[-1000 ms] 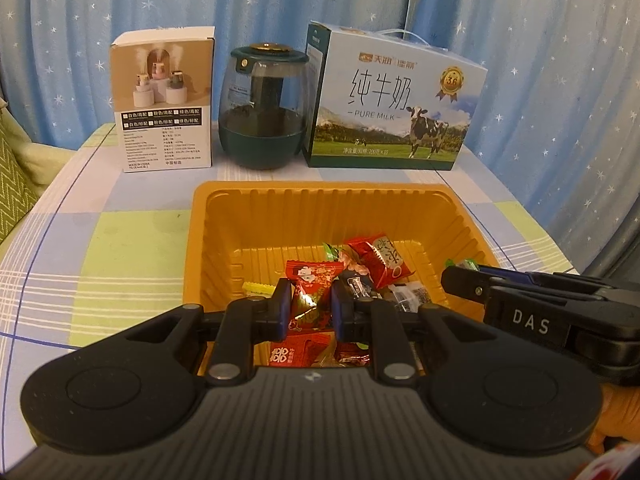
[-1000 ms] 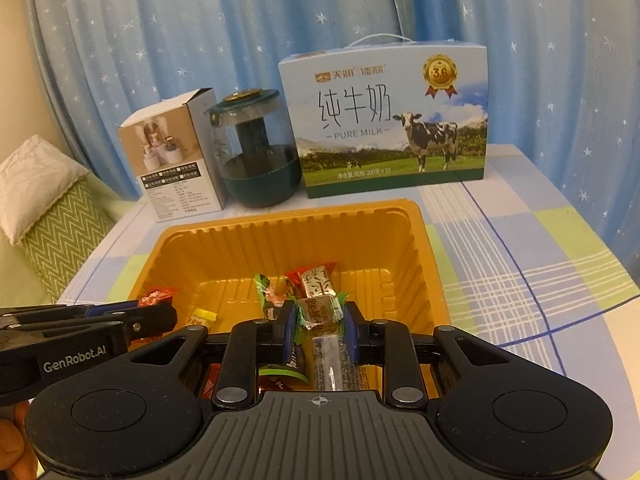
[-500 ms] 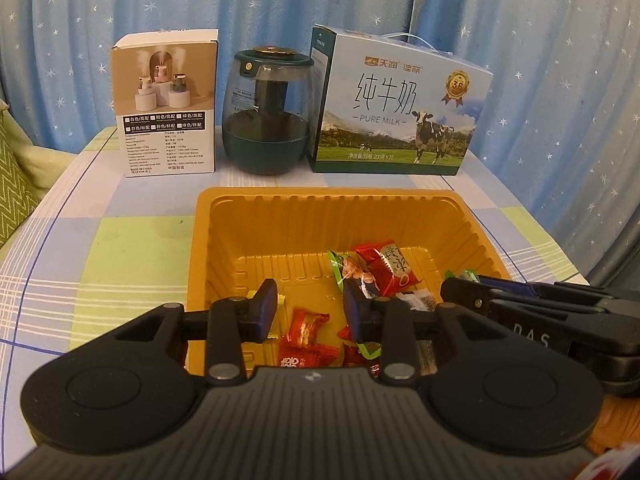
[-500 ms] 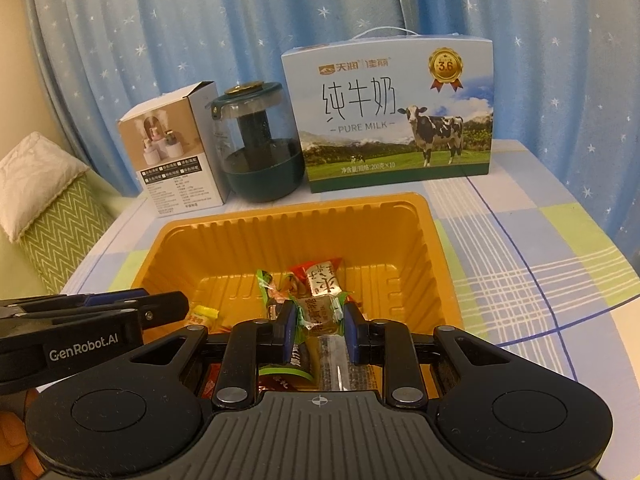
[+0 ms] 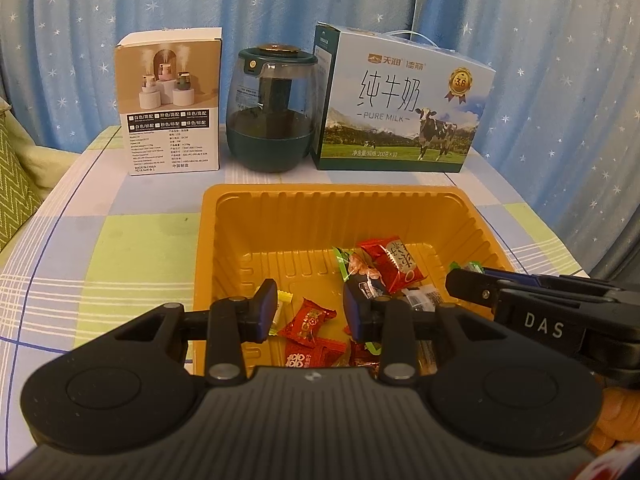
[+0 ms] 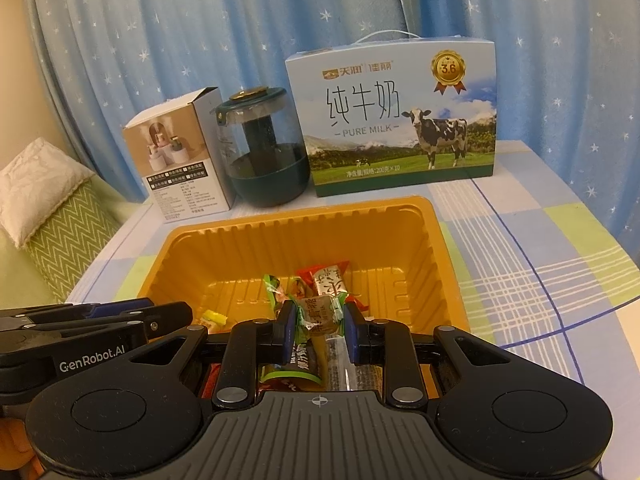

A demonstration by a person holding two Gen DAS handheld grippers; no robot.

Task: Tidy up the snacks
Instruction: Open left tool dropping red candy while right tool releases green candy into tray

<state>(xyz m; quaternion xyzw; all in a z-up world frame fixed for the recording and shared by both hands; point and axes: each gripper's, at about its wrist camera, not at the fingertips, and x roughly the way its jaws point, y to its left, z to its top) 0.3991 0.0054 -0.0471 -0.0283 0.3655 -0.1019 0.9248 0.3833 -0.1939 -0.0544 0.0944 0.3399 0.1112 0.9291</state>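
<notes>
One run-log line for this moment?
left gripper: open, empty | right gripper: shut on green-wrapped candy | both over orange tray

Glossy ribbed orange plastic for the tray (image 5: 280,216) just ahead of the matt black plastic left claw (image 5: 310,310), with shiny crinkled foil and film on the wrapped sweets (image 5: 390,258) inside; same matt black plastic, with small bright metal pivot pins, on the right claw (image 6: 318,326), pressed onto a clear-film candy (image 6: 320,314). Farther beyond: printed smooth cardboard milk carton (image 6: 400,120), matt paper box (image 5: 172,100), clear glossy jar (image 5: 270,108), soft woven checked cloth over the table (image 5: 100,248), thin draped curtain (image 5: 160,0) fabric.
</notes>
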